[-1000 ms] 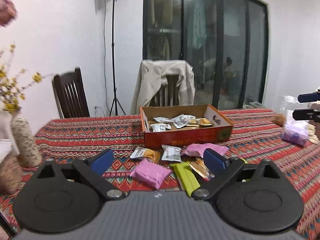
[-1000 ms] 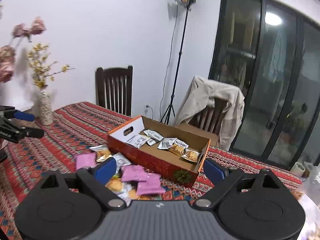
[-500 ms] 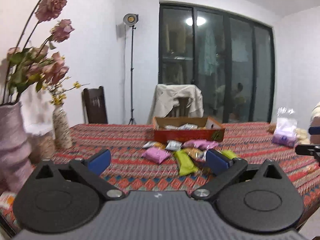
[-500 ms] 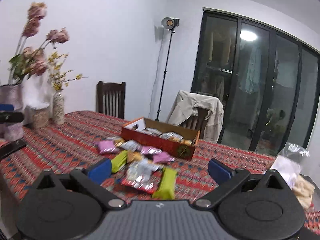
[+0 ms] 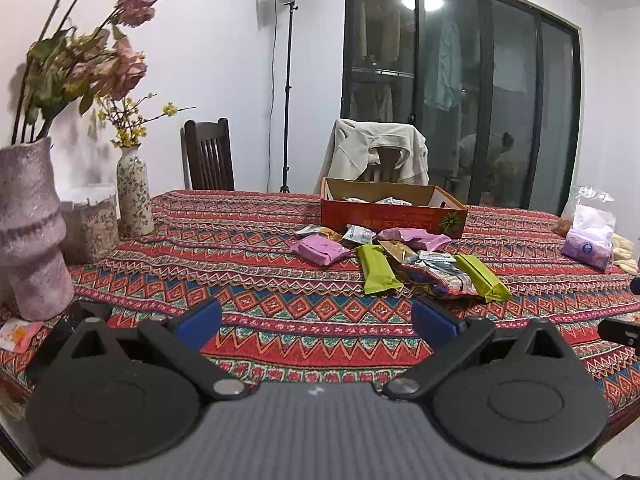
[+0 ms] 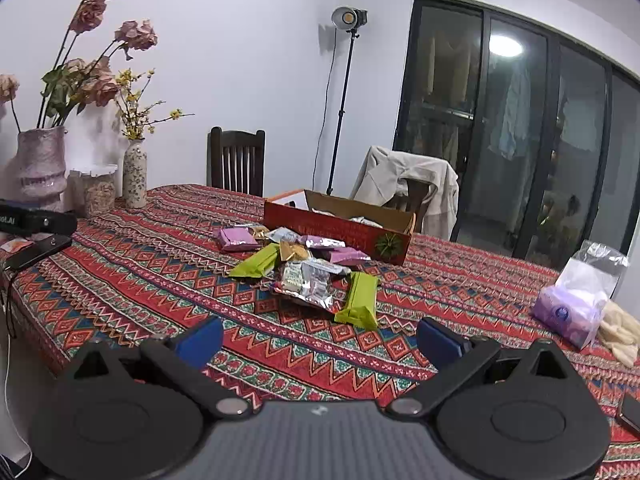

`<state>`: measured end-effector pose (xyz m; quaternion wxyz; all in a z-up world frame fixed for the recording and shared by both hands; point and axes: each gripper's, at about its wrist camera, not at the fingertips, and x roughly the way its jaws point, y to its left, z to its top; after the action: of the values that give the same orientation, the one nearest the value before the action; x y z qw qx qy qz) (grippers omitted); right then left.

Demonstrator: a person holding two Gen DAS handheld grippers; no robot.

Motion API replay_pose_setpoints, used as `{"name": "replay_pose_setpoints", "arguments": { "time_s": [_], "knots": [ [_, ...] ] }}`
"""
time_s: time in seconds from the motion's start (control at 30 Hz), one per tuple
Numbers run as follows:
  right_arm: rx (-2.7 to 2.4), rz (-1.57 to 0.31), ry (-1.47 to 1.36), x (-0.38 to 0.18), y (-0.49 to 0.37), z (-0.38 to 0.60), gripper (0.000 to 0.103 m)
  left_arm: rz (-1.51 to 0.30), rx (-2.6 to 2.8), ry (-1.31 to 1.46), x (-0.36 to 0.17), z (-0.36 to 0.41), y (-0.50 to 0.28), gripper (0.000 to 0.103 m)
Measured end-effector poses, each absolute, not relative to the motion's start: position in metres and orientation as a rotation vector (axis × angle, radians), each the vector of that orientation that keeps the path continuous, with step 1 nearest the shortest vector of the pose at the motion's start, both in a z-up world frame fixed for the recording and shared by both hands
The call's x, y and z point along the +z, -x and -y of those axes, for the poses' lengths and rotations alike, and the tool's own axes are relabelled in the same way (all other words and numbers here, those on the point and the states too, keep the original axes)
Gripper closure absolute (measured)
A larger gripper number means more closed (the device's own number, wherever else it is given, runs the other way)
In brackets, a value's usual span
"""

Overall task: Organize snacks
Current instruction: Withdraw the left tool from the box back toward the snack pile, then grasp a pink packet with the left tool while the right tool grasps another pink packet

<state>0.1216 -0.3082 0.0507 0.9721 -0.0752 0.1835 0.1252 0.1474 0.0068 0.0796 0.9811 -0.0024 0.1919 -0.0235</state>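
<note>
A red cardboard box [image 5: 394, 220] [image 6: 340, 234] stands mid-table with a few small packets inside. In front of it lies a heap of snack packets: pink ones [image 5: 320, 250] [image 6: 238, 239], green bars [image 5: 378, 270] [image 6: 358, 300] and a silvery red-edged pack [image 5: 438, 276] [image 6: 310, 284]. My left gripper [image 5: 316, 322] hangs open over the near table edge, well short of the heap, nothing between its blue pads. My right gripper [image 6: 318, 338] is open too, empty, just short of the nearest green bar. The left gripper's body [image 6: 36, 222] shows at the left edge of the right wrist view.
Two vases with flowers [image 5: 30, 228] [image 5: 134, 192] and a jar [image 5: 90, 224] stand at the table's left. A clear bag with a purple pack [image 5: 590, 232] [image 6: 572, 308] lies at the right. Chairs [image 5: 208, 154], one draped with a jacket [image 5: 378, 152], and a light stand [image 5: 286, 92] are behind the patterned tablecloth [image 5: 240, 264].
Both grippers have pulled back from the box and sunk toward the near table edge; the box and packets now look smaller and farther off. Both stay open and empty.
</note>
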Motion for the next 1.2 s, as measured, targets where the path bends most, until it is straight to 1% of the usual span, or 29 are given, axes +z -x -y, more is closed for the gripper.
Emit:
{"name": "replay_pose_setpoints", "arguments": {
  "time_s": [0.33, 0.5, 0.83, 0.97, 1.03, 1.1, 1.2],
  "knots": [
    [0.247, -0.399, 0.078, 0.037, -0.162, 0.329, 0.000, -0.421, -0.073, -0.042, 0.073, 0.021, -0.188, 0.000],
    [0.253, -0.409, 0.027, 0.035, -0.195, 0.342, 0.000, -0.444, -0.084, -0.057, 0.070, 0.031, -0.225, 0.000],
    [0.280, -0.430, 0.028, 0.044, -0.292, 0.349, 0.000, -0.488, -0.107, -0.079, 0.067, 0.033, -0.345, 0.000],
    [0.310, -0.432, 0.032, 0.050, -0.337, 0.345, 0.002, -0.509, -0.066, -0.091, 0.056, 0.031, -0.395, 0.000],
    [0.329, -0.437, 0.030, 0.052, -0.358, 0.342, 0.002, -0.555, -0.061, -0.091, 0.046, 0.031, -0.421, 0.000],
    [0.355, -0.451, 0.026, 0.053, -0.382, 0.338, 0.009, -0.580, -0.073, -0.088, 0.037, 0.030, -0.441, 0.000],
    [0.388, -0.484, 0.016, 0.050, -0.418, 0.332, 0.010, -0.623, -0.036, -0.083, 0.021, 0.027, -0.471, 0.000]
  ]
}}
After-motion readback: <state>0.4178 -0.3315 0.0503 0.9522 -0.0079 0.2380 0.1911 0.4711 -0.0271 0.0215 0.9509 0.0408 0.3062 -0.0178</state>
